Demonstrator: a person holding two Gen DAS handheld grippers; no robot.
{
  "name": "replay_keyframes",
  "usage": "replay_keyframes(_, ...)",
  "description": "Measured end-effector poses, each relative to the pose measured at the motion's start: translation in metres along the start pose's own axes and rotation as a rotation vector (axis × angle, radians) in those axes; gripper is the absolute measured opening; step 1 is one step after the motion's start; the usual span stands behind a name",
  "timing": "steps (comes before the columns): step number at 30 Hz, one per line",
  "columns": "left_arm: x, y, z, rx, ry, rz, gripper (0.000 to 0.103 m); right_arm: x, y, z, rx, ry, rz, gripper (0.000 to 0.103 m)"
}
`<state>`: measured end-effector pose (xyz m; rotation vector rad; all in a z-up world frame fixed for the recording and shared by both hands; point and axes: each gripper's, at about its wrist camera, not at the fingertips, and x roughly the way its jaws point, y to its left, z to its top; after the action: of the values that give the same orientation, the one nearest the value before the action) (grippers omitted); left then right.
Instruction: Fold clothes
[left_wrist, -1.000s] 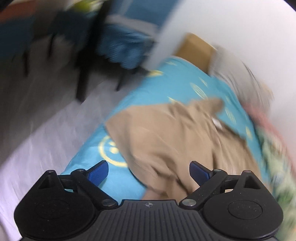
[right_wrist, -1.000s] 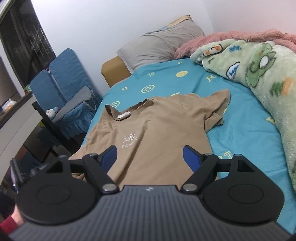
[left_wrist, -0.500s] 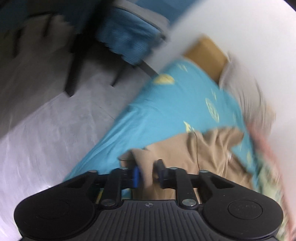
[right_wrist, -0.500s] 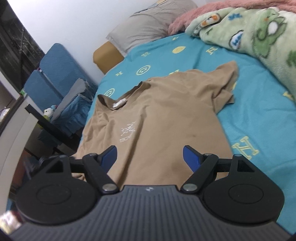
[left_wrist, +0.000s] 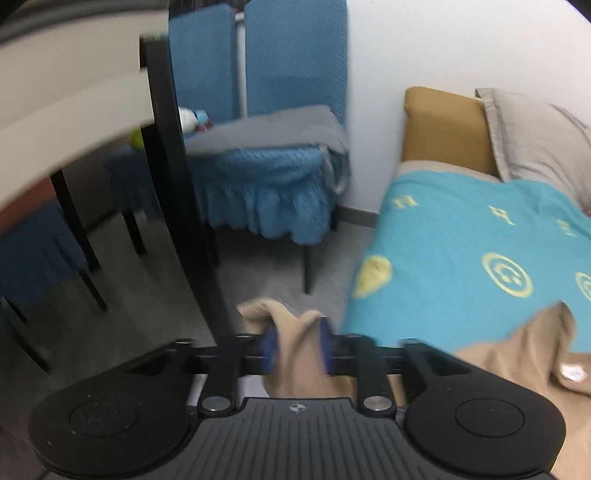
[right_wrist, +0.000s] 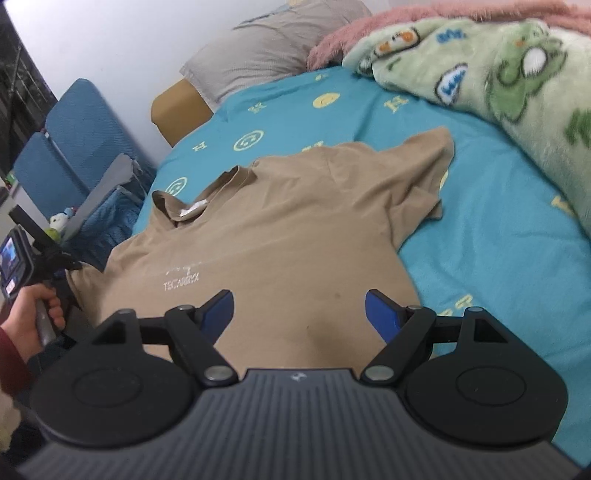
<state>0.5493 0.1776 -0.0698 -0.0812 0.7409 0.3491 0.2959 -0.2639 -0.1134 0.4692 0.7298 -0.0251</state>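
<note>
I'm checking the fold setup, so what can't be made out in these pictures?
- Shirt hem: right wrist view, hidden behind the right gripper body.
- Chest print: same view, too blurred to read.
- Which sleeve part the left gripper pinches: left wrist view, motion blur.

The shirt lies in the middle of the bed. The pillow sits at the bed's far edge. The blanket lies along the right edge. The chair stands beside the left edge.
</note>
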Motion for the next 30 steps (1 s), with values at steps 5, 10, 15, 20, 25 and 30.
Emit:
replay_keyframes(5,-0.06,-0.001,-0.053,-0.003,0.025,-0.145,0.064,-0.012,0.01,0.004,-0.088,-0.077,0.004,0.08)
replay_keyframes(10,-0.172,0.004,-0.107,-0.007,-0.023,-0.269,0.073,-0.037,0.016,0.003,-0.15,-0.155,0.035,0.08)
replay_keyframes(15,-0.274,0.0,-0.159,0.081,-0.113,-0.322,0.083,-0.065,0.015,-0.002,-0.174,-0.21,0.05,0.08)
replay_keyframes(20,-0.331,-0.019,-0.207,0.148,-0.16,-0.375,0.092,-0.092,0.002,-0.008,-0.118,-0.246,0.113,0.082)
replay_keyframes(25,-0.341,-0.034,-0.239,0.158,-0.122,-0.471,0.098,-0.102,-0.027,-0.008,0.082,-0.242,0.259,0.103)
replay_keyframes(30,-0.325,-0.037,-0.248,0.161,-0.107,-0.468,0.1,-0.067,-0.077,-0.007,0.486,-0.161,0.369,0.103)
